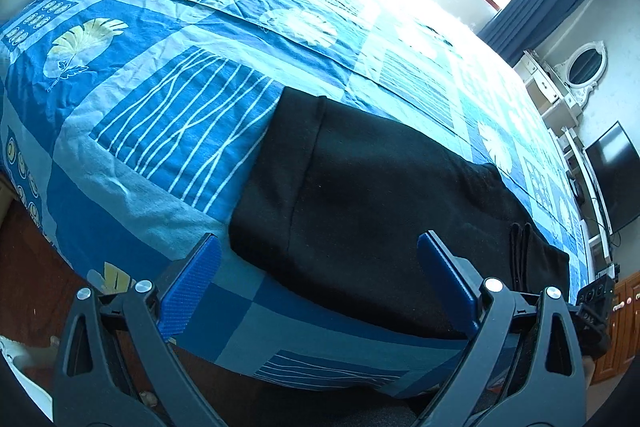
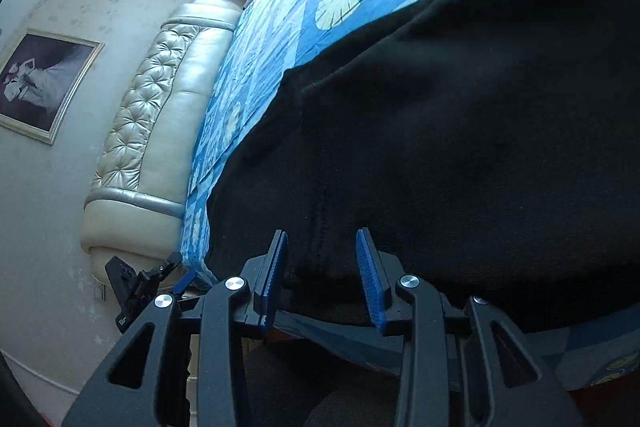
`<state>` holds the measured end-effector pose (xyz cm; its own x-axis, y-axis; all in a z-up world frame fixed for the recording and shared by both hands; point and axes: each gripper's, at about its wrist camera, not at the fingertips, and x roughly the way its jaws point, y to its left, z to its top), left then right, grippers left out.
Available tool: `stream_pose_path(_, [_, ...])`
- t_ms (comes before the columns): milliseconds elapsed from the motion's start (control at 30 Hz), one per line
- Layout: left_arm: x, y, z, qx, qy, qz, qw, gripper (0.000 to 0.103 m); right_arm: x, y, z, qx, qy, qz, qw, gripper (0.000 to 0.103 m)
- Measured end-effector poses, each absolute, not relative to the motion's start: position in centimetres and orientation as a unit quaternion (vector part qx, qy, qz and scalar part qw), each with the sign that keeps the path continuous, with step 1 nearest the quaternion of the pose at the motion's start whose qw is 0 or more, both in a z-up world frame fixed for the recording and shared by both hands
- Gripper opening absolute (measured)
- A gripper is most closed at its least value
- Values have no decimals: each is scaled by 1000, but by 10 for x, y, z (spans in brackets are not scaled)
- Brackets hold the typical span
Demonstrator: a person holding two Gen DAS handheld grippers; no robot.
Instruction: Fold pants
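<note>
Black pants [image 1: 372,195] lie folded flat on the blue patterned bedspread [image 1: 160,115].

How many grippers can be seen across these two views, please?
2. The left gripper hovers open over the black pants' near edge; the right gripper stands partly open beside it, also peeking into the left view's lower right corner.

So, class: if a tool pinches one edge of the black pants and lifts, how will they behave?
The black pants would probably droop, not stay flat: they already sag over the bed's edge. The stacked layers visible at one end may slide apart. The matte, fuzzy cloth looks unlikely to slip.
</note>
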<state>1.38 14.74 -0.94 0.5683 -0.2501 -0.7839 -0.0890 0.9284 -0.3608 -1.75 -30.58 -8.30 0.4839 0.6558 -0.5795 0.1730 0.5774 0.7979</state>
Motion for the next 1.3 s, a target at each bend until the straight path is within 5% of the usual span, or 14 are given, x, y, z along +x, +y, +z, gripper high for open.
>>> stream_pose_path(200, [37, 193, -26, -252, 476, -72, 839, 98, -37, -308, -67, 418, 467, 157, 764, 51])
stream_pose_path(767, [107, 187, -83, -365, 533, -233, 727, 98, -60, -285, -62, 406, 470, 159, 767, 58])
stream_pose_path(800, [109, 186, -83, -365, 534, -232, 726, 96, -60, -284, -62, 408, 469, 159, 767, 58])
stream_pose_path(900, [115, 183, -92, -360, 558, -218, 715, 43, -58, -281, -62, 412, 468, 161, 765, 58])
stream_pose_path(967, [118, 188, -100, -376, 568, -211, 701, 20, -58, -280, -62, 408, 468, 159, 767, 58])
stream_pose_path(1133, [116, 197, -98, -418, 560, -212, 683, 11, -65, -283, -58, 410, 464, 152, 771, 58])
stream_pose_path(1300, [111, 174, -42, -381, 538, -226, 717, 11, -74, -294, -41, 391, 463, 151, 781, 58])
